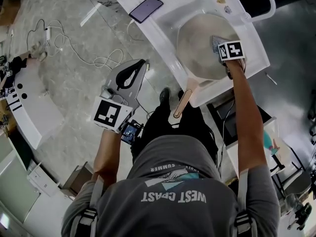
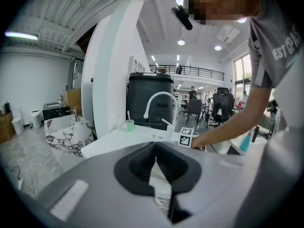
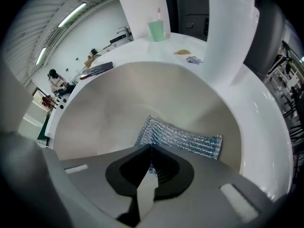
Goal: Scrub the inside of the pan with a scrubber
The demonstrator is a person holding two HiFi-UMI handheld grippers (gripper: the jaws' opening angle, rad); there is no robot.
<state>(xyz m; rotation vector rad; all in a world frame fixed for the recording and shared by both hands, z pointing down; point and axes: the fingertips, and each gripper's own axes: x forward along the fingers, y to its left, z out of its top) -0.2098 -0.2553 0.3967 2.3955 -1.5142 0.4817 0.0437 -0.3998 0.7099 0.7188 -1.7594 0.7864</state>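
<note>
Pan (image 1: 197, 43) sits in the sink (image 1: 165, 26). Scrubber (image 3: 183, 139) lies flat inside it, with the right gripper (image 3: 151, 150) clenched on its near edge. Left gripper (image 2: 155, 148) is closed, empty and away from the pan. Unsteadied, the pan may skid, and the thin edge pinch may slip.

Open-plan office/lab, not a real kitchen: office chairs (image 2: 223, 102), mezzanine railing (image 2: 204, 71), ceiling spotlights (image 2: 181, 42), loose cables (image 1: 79, 51) on the floor, freestanding white sink (image 1: 158, 38) with tap (image 2: 159, 93).

On the back of the person's grey T-shirt (image 1: 173, 189) I read "WEST COAST" in white letters, upside down, and smaller "SUMMER" beyond it.
</note>
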